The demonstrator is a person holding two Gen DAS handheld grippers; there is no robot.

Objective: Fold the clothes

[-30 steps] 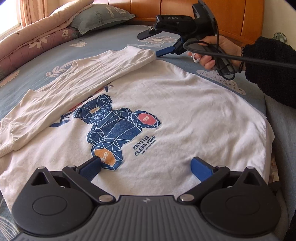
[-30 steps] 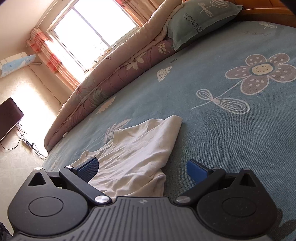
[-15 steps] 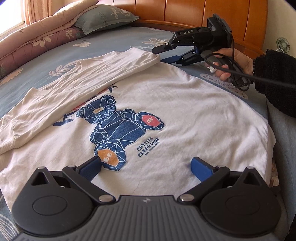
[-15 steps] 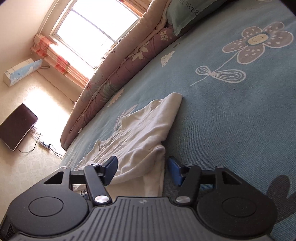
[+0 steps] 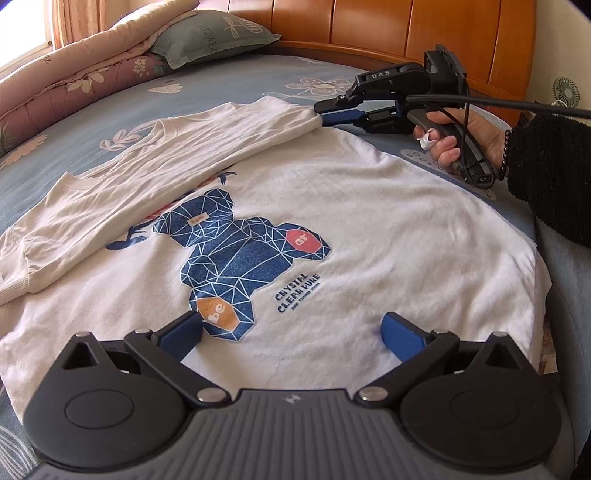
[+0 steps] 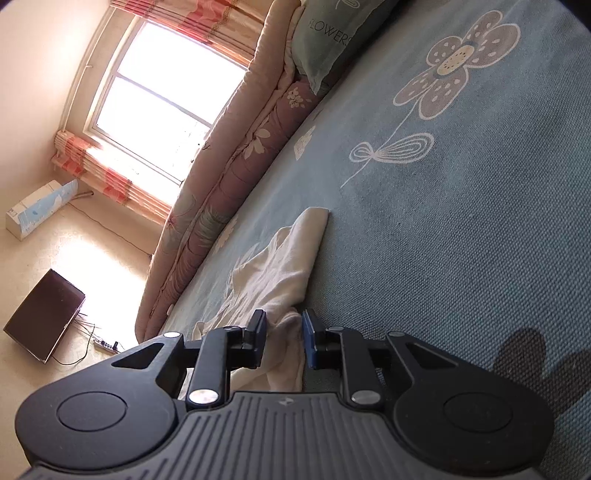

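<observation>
A white long-sleeved top [image 5: 388, 229] is spread flat on a blue bedsheet [image 5: 229, 85] patterned with flowers, its far side and sleeve already folded inward over the chest. On its front a blue geometric bear print [image 5: 240, 258] is seen, beside which "CRYSTAL CLEAR PURE" can be read, with a smaller line beneath that is too fine to make out; an orange patch on the bear reads "be" and a red one "ar". The word "FLOWERS" is printed on the grey-green pillow [image 5: 210, 37] at the wooden headboard [image 5: 406, 29], and "DAS" is marked on the body of the right gripper [image 5: 325, 112]. The left gripper [image 5: 291, 328] is held over the near hem with its jaws spread wide and nothing between them. The right gripper, held in a hand [image 5: 461, 136] with a black sleeve, is placed at the far corner of the folded edge; its jaws are closing, and in the right wrist view a ridge of the white fabric is seen between the blue pads [image 6: 310, 339], though firm contact on both sides cannot be confirmed. Compared with a second ago, when those jaws stood wide and above the sheet, the right gripper has been lowered to the cloth and rolled, while the left gripper has been kept where it was.
</observation>
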